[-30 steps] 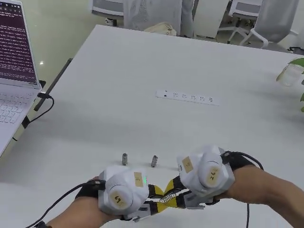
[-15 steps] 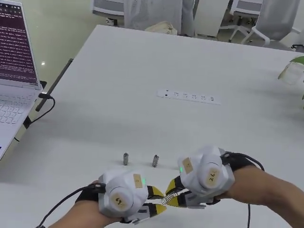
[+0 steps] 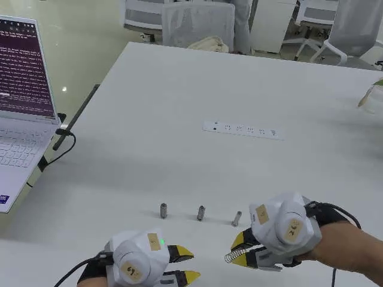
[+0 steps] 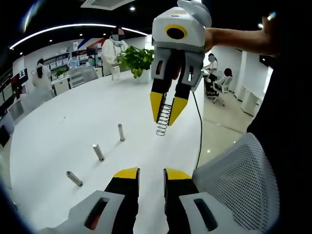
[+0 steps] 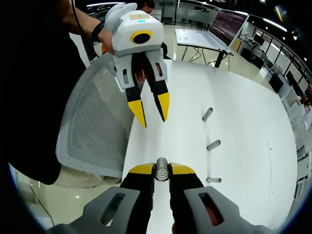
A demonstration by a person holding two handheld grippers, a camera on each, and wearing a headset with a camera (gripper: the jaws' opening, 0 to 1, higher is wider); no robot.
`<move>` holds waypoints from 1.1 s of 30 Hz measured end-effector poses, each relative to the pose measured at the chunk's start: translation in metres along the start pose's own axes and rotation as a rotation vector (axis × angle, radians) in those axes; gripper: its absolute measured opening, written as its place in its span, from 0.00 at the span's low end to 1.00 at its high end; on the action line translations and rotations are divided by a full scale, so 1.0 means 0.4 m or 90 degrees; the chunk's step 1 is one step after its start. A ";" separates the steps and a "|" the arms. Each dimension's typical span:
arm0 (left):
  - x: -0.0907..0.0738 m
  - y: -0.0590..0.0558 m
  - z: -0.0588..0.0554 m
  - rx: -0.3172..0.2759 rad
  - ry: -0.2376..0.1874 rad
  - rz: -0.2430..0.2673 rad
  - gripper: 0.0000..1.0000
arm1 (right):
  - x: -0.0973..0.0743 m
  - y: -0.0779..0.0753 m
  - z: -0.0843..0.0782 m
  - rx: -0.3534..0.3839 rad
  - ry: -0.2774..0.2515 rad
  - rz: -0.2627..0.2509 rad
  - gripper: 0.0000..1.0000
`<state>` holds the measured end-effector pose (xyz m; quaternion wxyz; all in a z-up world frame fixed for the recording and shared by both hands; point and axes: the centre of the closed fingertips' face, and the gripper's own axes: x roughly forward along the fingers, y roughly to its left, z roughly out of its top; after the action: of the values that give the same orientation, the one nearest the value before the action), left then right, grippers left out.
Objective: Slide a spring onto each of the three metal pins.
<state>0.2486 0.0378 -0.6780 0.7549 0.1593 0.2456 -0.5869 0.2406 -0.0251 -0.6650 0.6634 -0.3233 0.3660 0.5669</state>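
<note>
Three short metal pins stand in a row on the white table [image 3: 179, 89]. The left pin [image 3: 163, 210] and the middle pin [image 3: 201, 213] each carry a spring. The right pin [image 3: 237, 219] looks bare, as it also does in the left gripper view [image 4: 121, 132]. My right gripper [image 3: 236, 253] hovers just in front of the bare pin, shut on a loose spring [image 3: 229, 258] that sticks out from its yellow tips. In the right gripper view the spring [image 5: 161, 175] sits pinched between the jaws. My left gripper [image 3: 192, 264] faces it a short way off, open and holding nothing.
A laptop [image 3: 18, 119] with its cable [image 3: 60, 140] is on the table's left edge. A white power strip [image 3: 242, 129] lies mid-table, beyond the pins. Office chairs [image 3: 197, 21] stand past the far edge. A mesh chair [image 5: 92, 122] is close behind me.
The grippers were together with the spring between them. They have now drawn apart: the left let go and moved left, the right keeps the spring. The third pin has come into sight.
</note>
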 end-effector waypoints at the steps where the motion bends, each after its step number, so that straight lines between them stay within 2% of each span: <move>1: -0.006 0.008 0.001 -0.007 -0.005 0.008 0.12 | -0.002 -0.003 -0.006 0.004 0.000 -0.002 0.08; 5: -0.022 0.026 0.003 -0.019 -0.011 0.028 0.13 | -0.007 -0.010 -0.024 0.012 0.004 -0.006 0.08; 10: -0.040 0.052 -0.007 -0.023 -0.007 0.050 0.16 | -0.015 -0.023 -0.038 0.022 0.007 -0.014 0.08; 17: -0.075 0.088 -0.003 -0.051 -0.027 0.087 0.21 | -0.025 -0.045 -0.060 0.035 0.013 -0.027 0.08; 33: -0.158 0.143 -0.051 -0.106 -0.040 0.153 0.26 | -0.029 -0.079 -0.099 0.053 0.032 -0.029 0.08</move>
<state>0.2881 0.1146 -0.6623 0.8377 0.1062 0.2486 -0.4745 0.2659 -0.0692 -0.6756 0.6796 -0.3178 0.3981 0.5279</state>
